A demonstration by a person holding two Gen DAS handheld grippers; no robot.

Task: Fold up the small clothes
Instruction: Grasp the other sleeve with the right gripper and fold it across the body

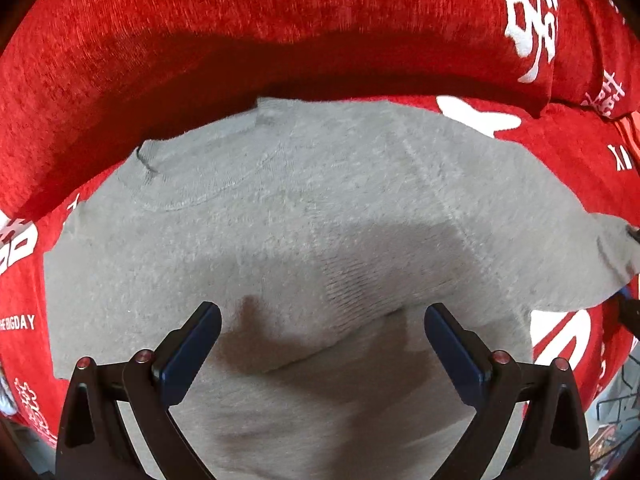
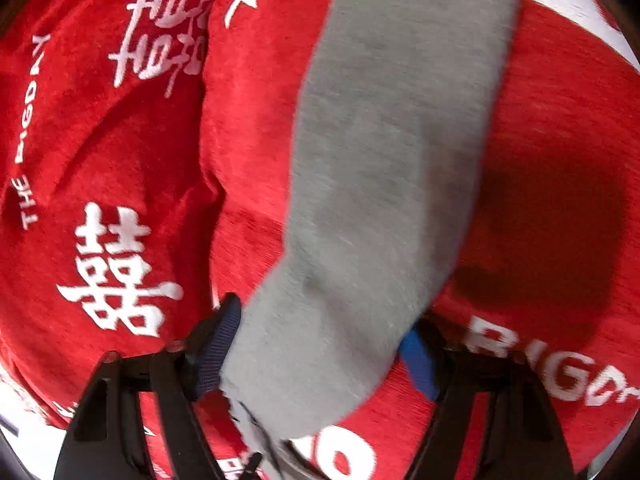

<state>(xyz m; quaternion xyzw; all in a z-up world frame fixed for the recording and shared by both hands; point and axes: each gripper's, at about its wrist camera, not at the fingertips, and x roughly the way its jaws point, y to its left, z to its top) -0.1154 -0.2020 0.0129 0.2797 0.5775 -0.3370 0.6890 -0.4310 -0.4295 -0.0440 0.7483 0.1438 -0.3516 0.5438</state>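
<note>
A small grey knit sweater [image 1: 288,208] lies spread on a red cover, neckline toward the back. One sleeve is folded across its body. My left gripper [image 1: 320,320] hangs open just above the sweater's middle, holding nothing. In the right wrist view the sweater's other grey sleeve [image 2: 384,152] stretches away from me, lifted off the cover. My right gripper [image 2: 324,344] has its blue pads around the sleeve's end. The view is blurred, so the grip itself is hard to see.
The red cover [image 1: 240,20] with white characters and "THE BIG DAY" lettering lies under everything and rises in a padded ridge behind the sweater. It also shows in the right wrist view [image 2: 120,160]. Clutter shows at the lower right edge [image 1: 616,408].
</note>
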